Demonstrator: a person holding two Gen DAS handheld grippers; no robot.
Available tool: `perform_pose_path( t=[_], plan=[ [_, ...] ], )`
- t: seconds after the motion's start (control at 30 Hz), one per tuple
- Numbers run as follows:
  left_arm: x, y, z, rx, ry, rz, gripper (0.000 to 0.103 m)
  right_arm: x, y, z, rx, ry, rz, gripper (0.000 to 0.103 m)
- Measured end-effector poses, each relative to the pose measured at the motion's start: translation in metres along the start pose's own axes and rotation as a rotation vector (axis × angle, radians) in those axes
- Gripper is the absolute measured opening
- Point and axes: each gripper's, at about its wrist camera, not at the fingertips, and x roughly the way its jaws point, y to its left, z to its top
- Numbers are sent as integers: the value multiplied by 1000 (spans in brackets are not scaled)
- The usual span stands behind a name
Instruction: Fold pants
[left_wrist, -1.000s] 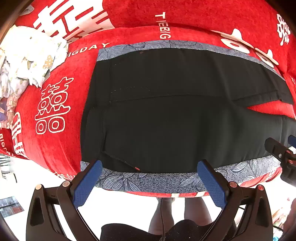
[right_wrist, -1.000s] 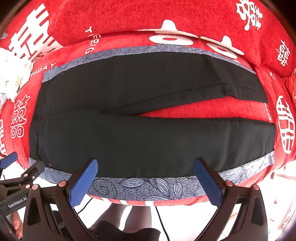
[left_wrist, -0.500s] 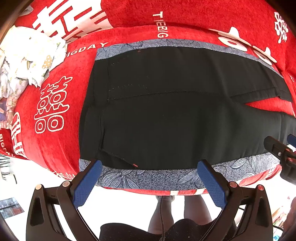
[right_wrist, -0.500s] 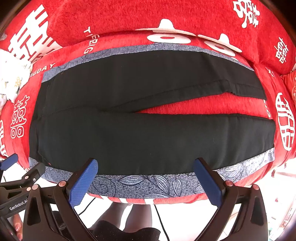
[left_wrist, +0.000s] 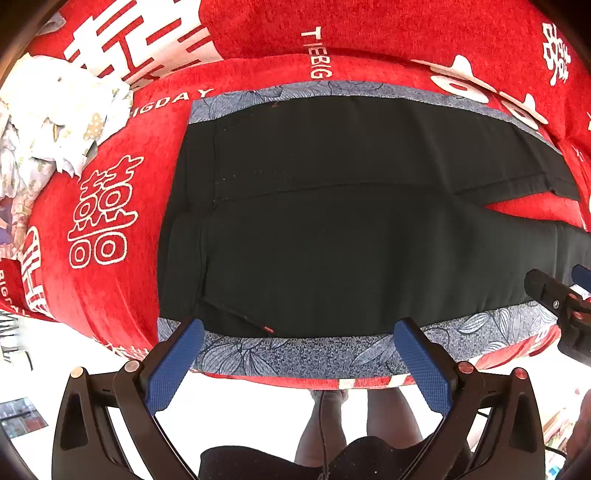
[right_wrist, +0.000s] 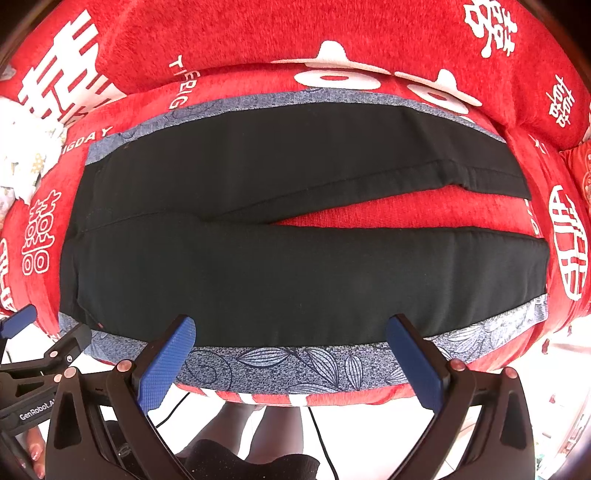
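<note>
While both grippers, left (left_wrist: 295, 363) and right (right_wrist: 291, 360), hover with fingers spread and empty, pinch the near edge of the black pants (right_wrist: 295, 258) cleanly, clear of the patterned mat (right_wrist: 295, 363).

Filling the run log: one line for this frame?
stage: pre-grasp | pants: flat, unfolded, legs apart on blue mat | left gripper: open, empty | right gripper: open, empty, near edge
</note>
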Motion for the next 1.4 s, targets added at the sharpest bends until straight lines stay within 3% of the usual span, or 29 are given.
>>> perform_pose_path(
  t=[0.27, 0.37, 0.5, 0.63, 0.67, 0.73, 0.77, 0.9, 1.07, 1.3, 1.4],
  plan=[
    [0, 7, -4, -12, 7, -18, 103, -1, 3, -1, 4, 2, 7, 103],
    [-2, 15, -10, -27, 6, -69, 103, -2, 3, -3, 19, -1, 57, 103],
    [3, 37, -27, -50, 43, -172, 103, 6, 1, -10, 76, 37, 251, 103],
    [24, 61, -56, -28, 140, -194, 103, 28, 1, -28, 150, 123, 487, 102],
    [31, 67, -64, -17, 170, -181, 103, 36, 2, -33, 163, 145, 525, 99],
    [44, 80, -78, -21, 204, -165, 103, 57, 4, -46, 194, 205, 609, 76],
    [50, 88, -83, -45, 212, -178, 103, 68, 5, -53, 219, 246, 654, 71],
    [70, 111, -88, -200, 202, -269, 103, 111, 14, -80, 305, 367, 831, 70],
    [89, 122, -85, -349, 165, -370, 103, 148, 44, -94, 267, 414, 892, 70],
    [97, 138, -82, -427, 136, -483, 103, 148, 70, -88, 223, 263, 1030, 70],
    [99, 147, -87, -451, 130, -496, 103, 157, 86, -83, 280, 275, 1089, 70]
  ],
)
